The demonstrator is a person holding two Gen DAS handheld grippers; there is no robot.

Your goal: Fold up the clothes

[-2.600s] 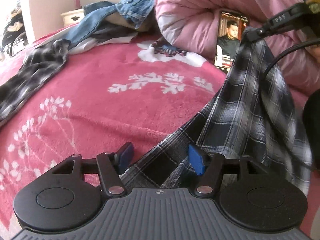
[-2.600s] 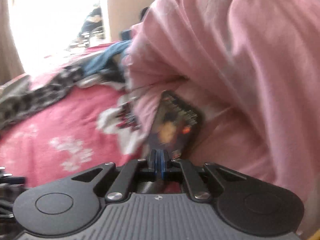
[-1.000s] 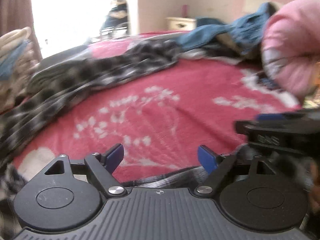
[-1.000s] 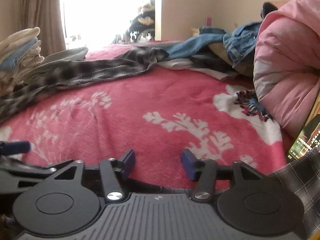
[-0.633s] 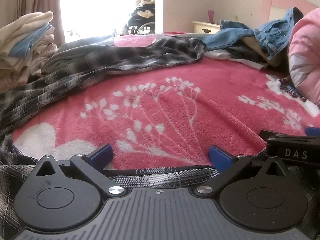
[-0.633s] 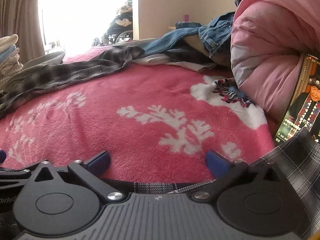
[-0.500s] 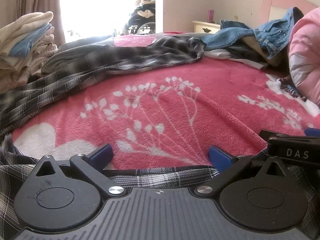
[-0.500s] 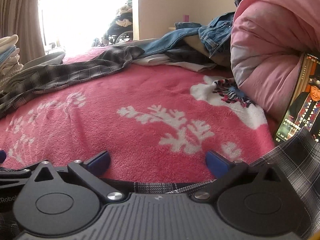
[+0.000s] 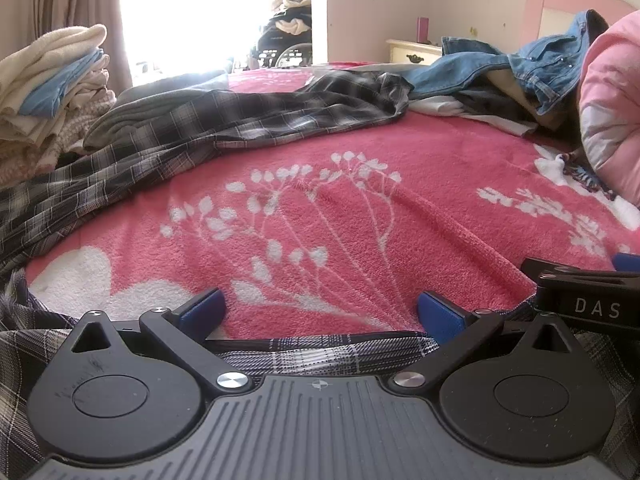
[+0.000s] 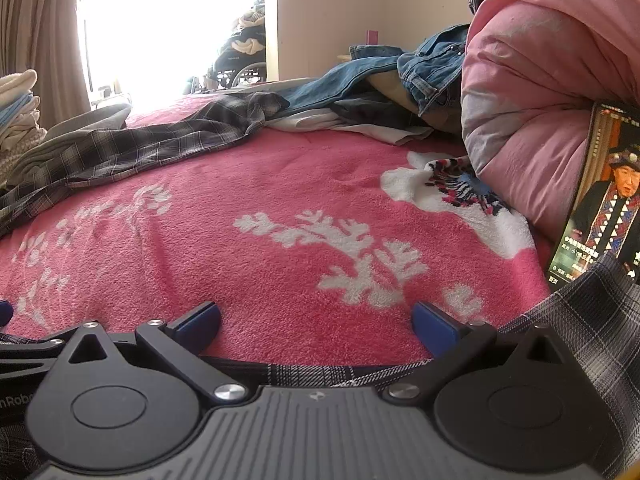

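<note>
A dark plaid garment (image 9: pixel 320 350) lies flat on the pink bed blanket just under and in front of both grippers; it also shows in the right wrist view (image 10: pixel 580 320). My left gripper (image 9: pixel 320 312) is wide open and empty above its near edge. My right gripper (image 10: pixel 316 322) is wide open and empty over the same edge, to the right of the left one. The right gripper's body shows at the right of the left wrist view (image 9: pixel 580 292).
A long plaid shirt (image 9: pixel 200 128) stretches across the far left of the bed. Jeans and other clothes (image 9: pixel 500 68) are heaped at the back. Folded clothes (image 9: pixel 44 80) are stacked at left. A pink duvet (image 10: pixel 540 80) and a lit phone (image 10: pixel 600 200) are at right.
Earlier the right gripper held the plaid garment up, shut on it. Both grippers then came down low over the bed and opened wide. Nothing has moved in the last half second.
</note>
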